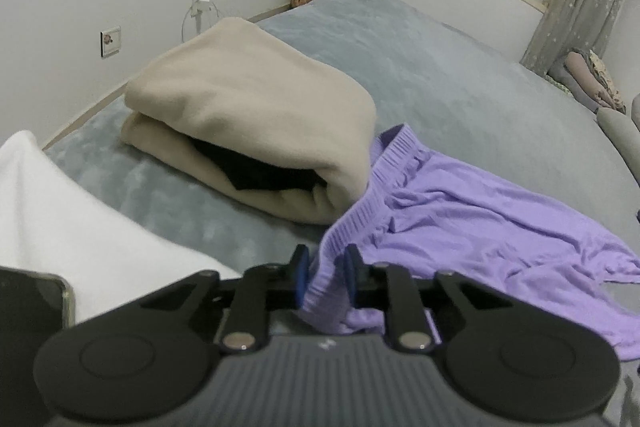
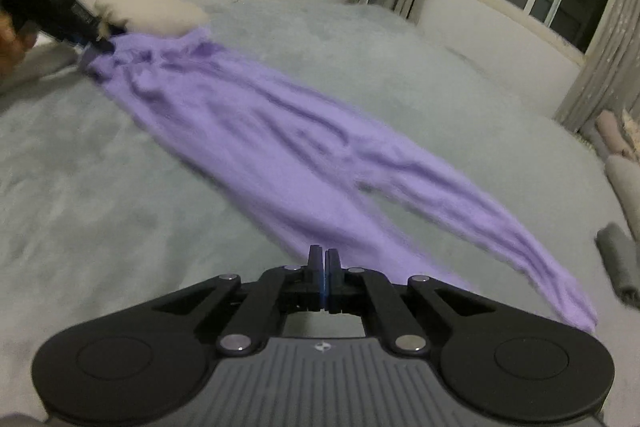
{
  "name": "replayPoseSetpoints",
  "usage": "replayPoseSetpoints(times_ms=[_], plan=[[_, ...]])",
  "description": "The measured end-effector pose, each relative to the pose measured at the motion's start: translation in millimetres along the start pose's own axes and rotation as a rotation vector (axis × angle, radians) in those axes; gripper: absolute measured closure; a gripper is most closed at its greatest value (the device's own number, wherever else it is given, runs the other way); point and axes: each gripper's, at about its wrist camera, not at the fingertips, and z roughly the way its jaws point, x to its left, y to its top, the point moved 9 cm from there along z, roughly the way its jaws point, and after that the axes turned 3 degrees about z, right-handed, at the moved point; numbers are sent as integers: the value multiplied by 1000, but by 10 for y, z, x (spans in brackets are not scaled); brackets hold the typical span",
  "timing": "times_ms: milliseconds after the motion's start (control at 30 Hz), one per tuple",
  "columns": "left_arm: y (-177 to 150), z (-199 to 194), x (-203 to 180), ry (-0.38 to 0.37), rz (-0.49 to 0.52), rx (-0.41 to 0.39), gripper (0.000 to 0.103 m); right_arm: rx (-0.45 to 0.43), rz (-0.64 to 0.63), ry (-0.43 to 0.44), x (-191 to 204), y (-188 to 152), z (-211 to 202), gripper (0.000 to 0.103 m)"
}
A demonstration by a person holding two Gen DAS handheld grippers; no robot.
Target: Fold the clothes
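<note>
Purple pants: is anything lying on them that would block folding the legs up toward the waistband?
Nothing visible lies on the purple pants. The folded beige garment sits beside the waistband, apparently touching its edge, not on the legs. Both hand-held grippers already pinch the fabric.

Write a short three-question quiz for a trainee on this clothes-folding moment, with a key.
1. True or false: the left gripper has the waistband of the purple trousers between its fingers.
2. Which lies right next to the waistband on the bed? A. a folded beige garment B. a stack of books C. a laundry basket
3. Fill in: the right gripper is at the ____ end of the trousers, its fingers closed together.

Key: 1 true; 2 A; 3 leg (hem). Whether the right gripper actually pinches cloth cannot be told from these views.
</note>
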Motion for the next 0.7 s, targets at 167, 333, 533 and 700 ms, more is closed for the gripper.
replayPoseSetpoints(times_ms=[167,333,533,700], plan=[[18,-24,31,9,-2,-6,90,10,-24,-56,-16,-105,52,102],[10,-14,16,10,5,3,90,-56,-51,-61,-116,114,165,43],[22,0,62,30,-6,-5,90,5,35,-18,-290,158,496,63],[44,2,76,31,-6,-9,90,34,2,11,-231,120,542,100]])
